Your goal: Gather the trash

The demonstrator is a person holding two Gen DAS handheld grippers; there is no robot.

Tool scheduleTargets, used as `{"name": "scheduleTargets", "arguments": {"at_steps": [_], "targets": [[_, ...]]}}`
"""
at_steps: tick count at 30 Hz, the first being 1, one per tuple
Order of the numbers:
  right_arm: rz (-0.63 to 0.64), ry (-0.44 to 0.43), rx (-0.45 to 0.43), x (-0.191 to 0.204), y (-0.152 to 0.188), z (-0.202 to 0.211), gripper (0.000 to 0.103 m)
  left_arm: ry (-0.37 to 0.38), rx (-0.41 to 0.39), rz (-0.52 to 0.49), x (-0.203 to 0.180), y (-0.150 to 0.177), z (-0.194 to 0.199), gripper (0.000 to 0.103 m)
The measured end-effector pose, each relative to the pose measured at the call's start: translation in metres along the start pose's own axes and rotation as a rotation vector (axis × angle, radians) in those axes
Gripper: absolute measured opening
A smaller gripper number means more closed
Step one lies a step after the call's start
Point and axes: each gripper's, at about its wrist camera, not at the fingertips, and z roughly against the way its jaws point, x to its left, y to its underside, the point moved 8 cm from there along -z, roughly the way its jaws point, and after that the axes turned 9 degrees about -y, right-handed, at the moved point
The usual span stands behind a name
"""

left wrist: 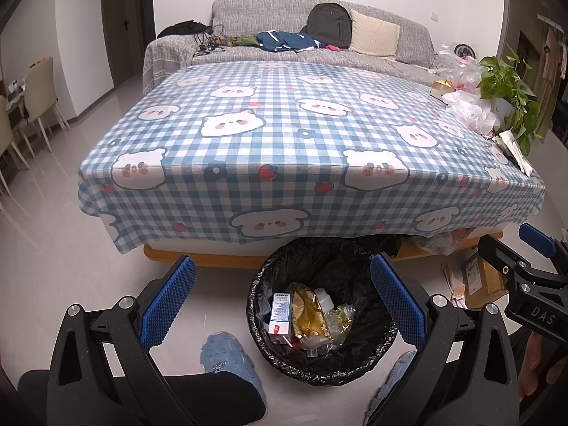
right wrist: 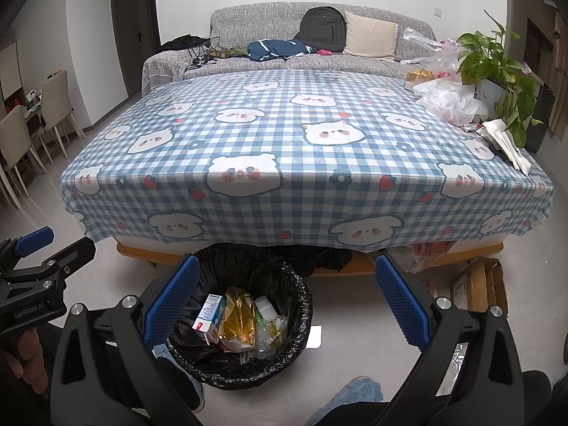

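Note:
A black-lined trash bin (left wrist: pixel 262 340) stands on the floor in front of the table; it also shows in the right wrist view (right wrist: pixel 301 323). It holds a small carton (left wrist: pixel 280 310), gold wrappers (left wrist: pixel 309 316) and a white bottle (right wrist: pixel 267 306). My left gripper (left wrist: pixel 284 301) is open and empty above the bin. My right gripper (right wrist: pixel 288 298) is open and empty, above the floor just right of the bin. Crumpled plastic bags (right wrist: pixel 449 101) and white paper (right wrist: pixel 507 142) lie at the table's right edge.
The table (left wrist: pixel 269 135) has a blue checked bear cloth. A potted plant (right wrist: pixel 497 64) stands at its right. A cardboard box (right wrist: pixel 477 285) lies on the floor to the right. A grey sofa (left wrist: pixel 319 42) is behind, chairs (left wrist: pixel 39 96) at left. My slippered feet (left wrist: pixel 227 358) are near the bin.

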Motion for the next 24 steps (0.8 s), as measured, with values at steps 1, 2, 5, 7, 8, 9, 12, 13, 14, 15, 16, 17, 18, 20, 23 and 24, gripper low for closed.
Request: {"name": "scheduleTargets", "arguments": {"at_steps": [1,2,5,7,8,9,12,13,14,15,16,17,18,20,23,24], "targets": [[0.001,0.001,0.000,0.0003,-0.0003,-0.0001,0.095,-0.007,0.000,0.000,0.0004,0.0003,0.0001,0.097],[0.001,0.001,0.000,0.0001,-0.0001,-0.0001,0.095,-0.011,0.000,-0.001,0.0011,0.0002,0.0000,0.097],[0.003,0.004,0.000,-0.0001,0.0000,0.0000,0.095,-0.011,0.006,-0.003,0.0019,-0.0004,-0.0013,0.097],[0.002,0.003,-0.001,0.0002,-0.0004,-0.0003,0.095,-0.015,0.006,-0.002,0.0028,-0.0011,-0.0016,0.097],[0.002,0.003,0.000,0.0000,-0.0003,-0.0003,0.095,-0.016,0.005,-0.002,0.0031,-0.0014,-0.0017,0.097],[0.002,0.003,0.000,0.0002,-0.0004,-0.0005,0.095,-0.014,0.004,-0.004,0.0025,-0.0016,-0.0019,0.097],[0.002,0.003,0.000,0.0004,-0.0004,-0.0006,0.095,-0.008,0.004,-0.009,0.0009,-0.0014,-0.0025,0.097],[0.002,0.003,0.000,0.0005,-0.0004,-0.0006,0.095,-0.013,0.005,-0.015,0.0003,-0.0009,-0.0029,0.097],[0.002,0.002,0.000,0.0004,-0.0003,-0.0006,0.095,-0.016,0.003,-0.020,-0.0005,-0.0010,-0.0029,0.097],[0.002,0.003,0.000,0.0006,-0.0005,-0.0007,0.095,-0.018,0.002,-0.023,-0.0012,-0.0010,-0.0030,0.097],[0.002,0.003,0.000,0.0006,-0.0005,-0.0007,0.095,-0.018,0.003,-0.024,-0.0015,-0.0008,-0.0031,0.097],[0.002,0.003,0.000,-0.0002,-0.0001,-0.0008,0.095,-0.015,0.003,-0.023,-0.0015,-0.0010,-0.0032,0.097],[0.002,0.003,0.000,-0.0004,0.0000,-0.0008,0.095,-0.011,0.002,-0.022,-0.0016,-0.0012,-0.0031,0.097],[0.002,0.003,0.000,-0.0001,-0.0001,-0.0009,0.095,-0.010,-0.001,-0.023,-0.0018,-0.0015,-0.0027,0.097],[0.002,0.003,0.000,-0.0003,0.0000,-0.0008,0.095,-0.009,-0.001,-0.022,-0.0018,-0.0015,-0.0026,0.097],[0.003,0.003,0.000,-0.0004,0.0000,-0.0008,0.095,-0.010,-0.002,-0.024,-0.0017,-0.0016,-0.0027,0.097]]}}
